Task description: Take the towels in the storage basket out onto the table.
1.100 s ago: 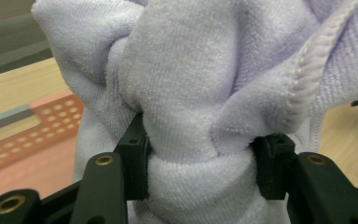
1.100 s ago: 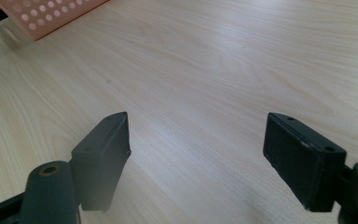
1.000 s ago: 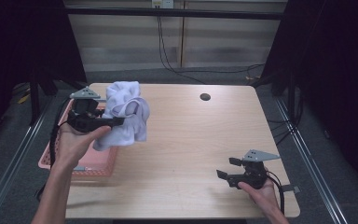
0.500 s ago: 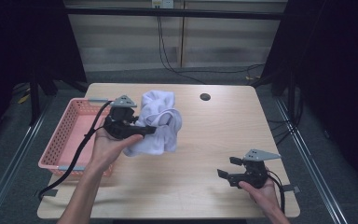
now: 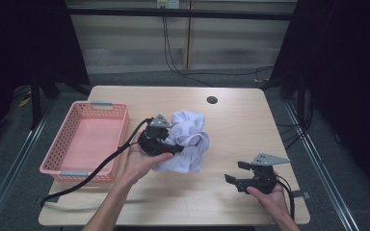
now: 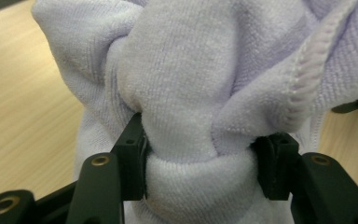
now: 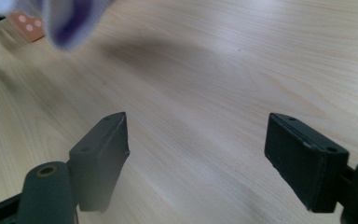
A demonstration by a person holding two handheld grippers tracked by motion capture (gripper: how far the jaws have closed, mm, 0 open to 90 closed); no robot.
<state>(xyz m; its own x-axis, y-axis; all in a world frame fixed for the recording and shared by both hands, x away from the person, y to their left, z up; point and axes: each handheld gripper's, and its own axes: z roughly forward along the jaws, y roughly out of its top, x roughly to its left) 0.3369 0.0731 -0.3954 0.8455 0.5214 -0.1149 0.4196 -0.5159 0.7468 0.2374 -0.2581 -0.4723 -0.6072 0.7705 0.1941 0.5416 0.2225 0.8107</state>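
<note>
Basket [image 5: 84,144]: pink, on the table's [image 5: 231,130] left edge.
Left gripper [image 5: 171,144]: just right of the basket, jaws clamped on a thick bunch of towel, having just eased slightly wider.
Towel [image 5: 188,139]: pale lilac, bunched at table middle, lower part resting on the wood.
Right gripper [image 5: 238,178]: near right front corner, jaws wide apart, holding nothing.

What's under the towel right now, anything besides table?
In the high view the towel, clamped in the left gripper, sits low over the bare wooden table, beside the pink basket. Nothing pokes out around its edges; the patch directly beneath is covered.
</note>
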